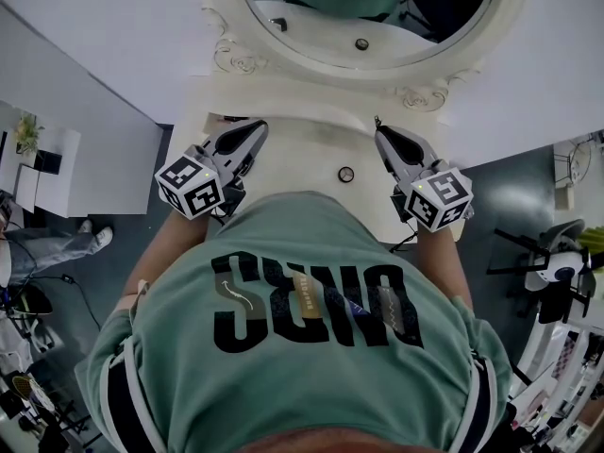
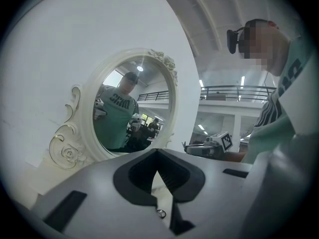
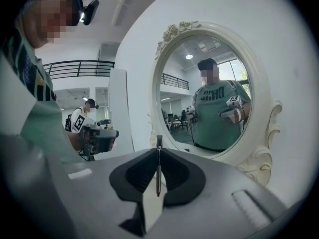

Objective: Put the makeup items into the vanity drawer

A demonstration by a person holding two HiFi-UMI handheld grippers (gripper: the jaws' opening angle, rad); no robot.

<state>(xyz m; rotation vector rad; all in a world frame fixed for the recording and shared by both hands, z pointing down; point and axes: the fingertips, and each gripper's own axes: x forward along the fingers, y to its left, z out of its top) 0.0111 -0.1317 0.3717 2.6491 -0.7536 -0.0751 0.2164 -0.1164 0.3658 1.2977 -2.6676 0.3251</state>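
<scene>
I stand at a white vanity (image 1: 311,144) with an oval mirror (image 1: 368,17). A small round knob (image 1: 346,174) shows on the vanity near my chest. Both grippers hover over the top and point at the mirror. My left gripper (image 1: 253,128) is shut, its tips meeting (image 2: 157,149) with nothing between them. My right gripper (image 1: 379,132) is shut on a thin dark stick (image 3: 158,156) that stands upright in the jaws, its tip poking out (image 1: 377,120). Whether the drawer is open is hidden by my body.
The carved mirror frame (image 2: 67,148) rises close ahead of both grippers, on a white wall (image 1: 113,36). A white shelf unit (image 1: 42,163) and a person's legs (image 1: 57,243) are at the left. A chair-like stand (image 1: 557,267) is at the right.
</scene>
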